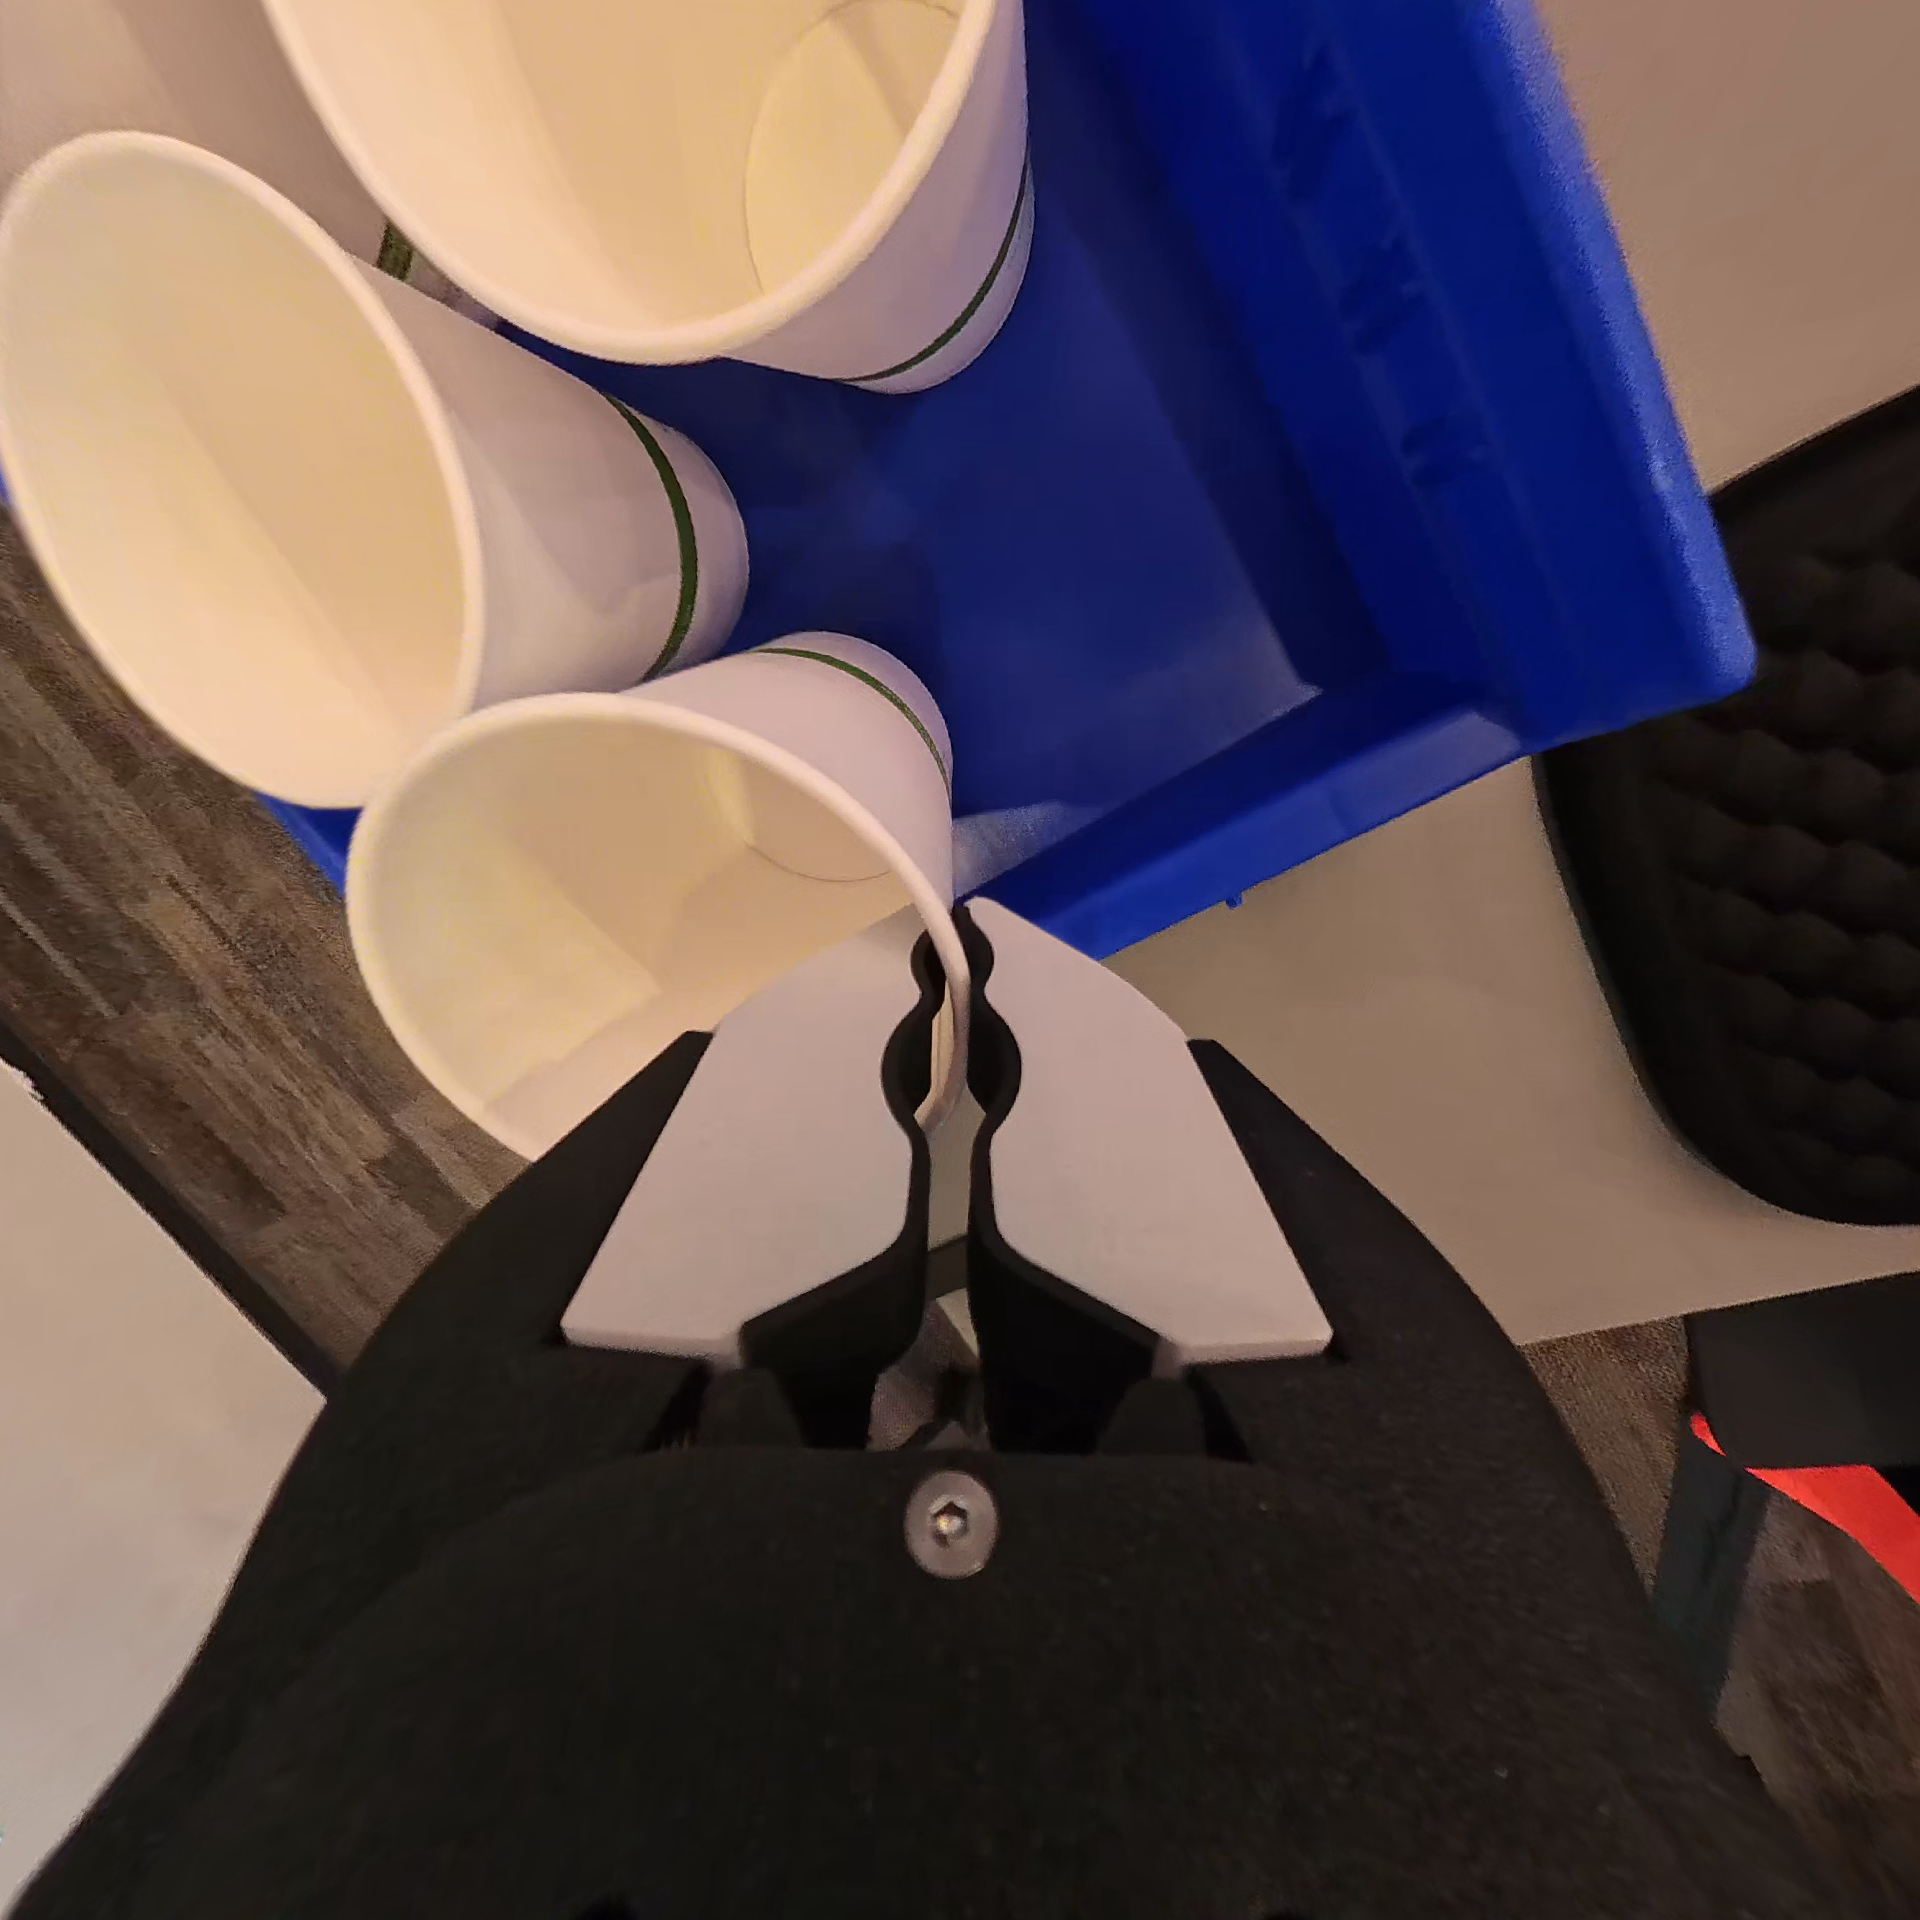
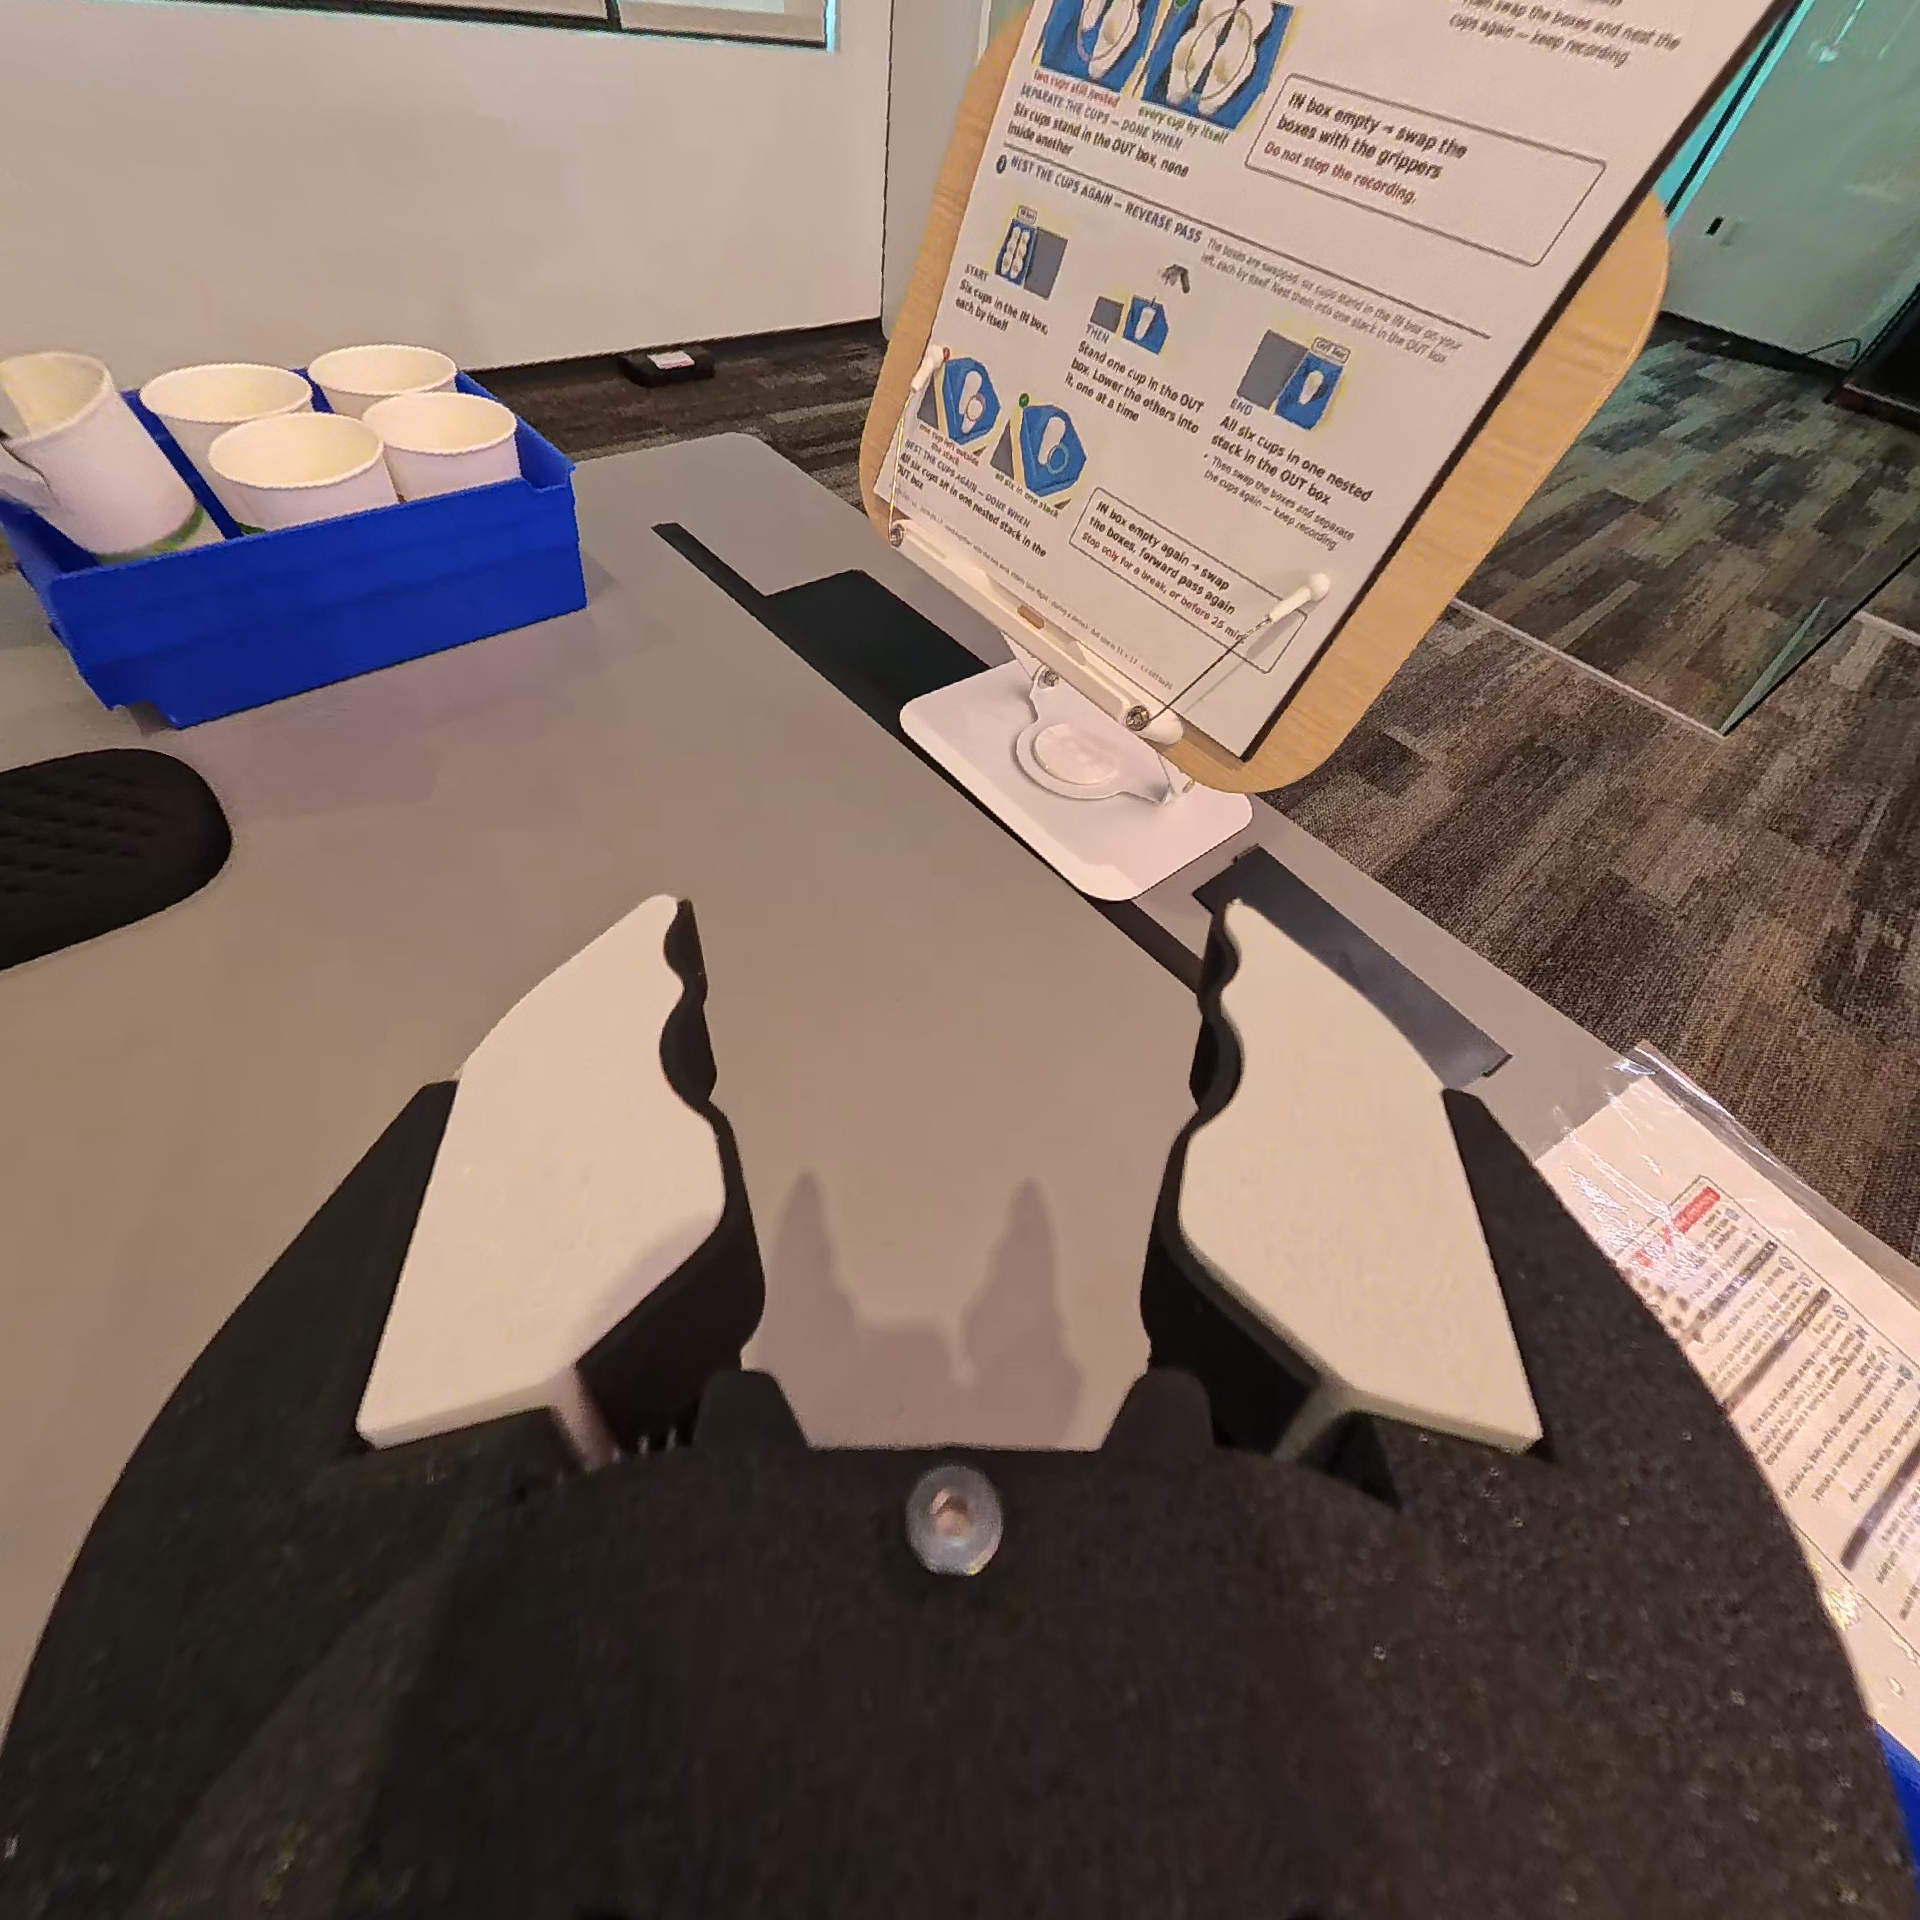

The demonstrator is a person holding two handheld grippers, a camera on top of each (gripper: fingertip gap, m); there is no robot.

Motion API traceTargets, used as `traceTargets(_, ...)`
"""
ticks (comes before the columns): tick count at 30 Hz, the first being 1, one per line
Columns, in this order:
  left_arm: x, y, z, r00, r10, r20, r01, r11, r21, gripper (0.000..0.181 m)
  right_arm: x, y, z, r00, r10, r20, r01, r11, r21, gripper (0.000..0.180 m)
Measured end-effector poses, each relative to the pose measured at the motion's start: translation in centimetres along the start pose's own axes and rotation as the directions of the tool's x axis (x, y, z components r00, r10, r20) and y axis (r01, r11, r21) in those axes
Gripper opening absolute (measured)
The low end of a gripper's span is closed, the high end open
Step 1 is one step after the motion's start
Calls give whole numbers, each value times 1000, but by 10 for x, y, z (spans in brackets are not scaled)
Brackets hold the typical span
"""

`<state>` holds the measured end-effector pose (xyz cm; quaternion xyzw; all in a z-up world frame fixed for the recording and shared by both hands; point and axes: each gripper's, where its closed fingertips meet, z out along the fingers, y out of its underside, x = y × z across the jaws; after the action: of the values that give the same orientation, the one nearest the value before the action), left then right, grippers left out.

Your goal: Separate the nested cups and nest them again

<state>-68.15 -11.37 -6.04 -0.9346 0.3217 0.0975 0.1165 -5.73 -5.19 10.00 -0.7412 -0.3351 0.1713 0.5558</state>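
Observation:
My left gripper [image 1: 961, 940] is shut on the rim and wall of a white paper cup [image 1: 582, 914] with a green line near its base. One pad is inside the cup and one outside. The cup is tilted at the near corner of the blue tray [image 1: 1351, 416]. Two more white cups [image 1: 239, 468] [image 1: 644, 156] stand in the tray beside it. In the right wrist view the tray [image 2: 312, 613] is at the far left with several cups [image 2: 301, 468], and the tilted cup [image 2: 94, 457] is at its left end. My right gripper [image 2: 951, 914] is open and empty above the grey table [image 2: 727, 831].
A black textured pad [image 2: 94, 842] lies on the table near the tray and also shows in the left wrist view [image 1: 1787, 883]. An instruction board on a white stand [image 2: 1247, 364] is at the table's far edge. A plastic-wrapped sheet [image 2: 1766, 1351] lies at the right.

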Motion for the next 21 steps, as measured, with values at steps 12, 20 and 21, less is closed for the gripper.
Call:
traceTargets(12,60,-52,-119,933,359,-14,-357,931,77,0,-81,-21,32,953,-169,252,154,985,78,84)
traceTargets(20,208,-156,-163,635,766,-101,-733,639,235,0,-181,-52,34,791,-209,575,52,959,277,88)
traceTargets(21,225,-166,-165,591,801,-101,-764,595,248,0,-186,-50,37,785,-202,586,46,962,269,90)
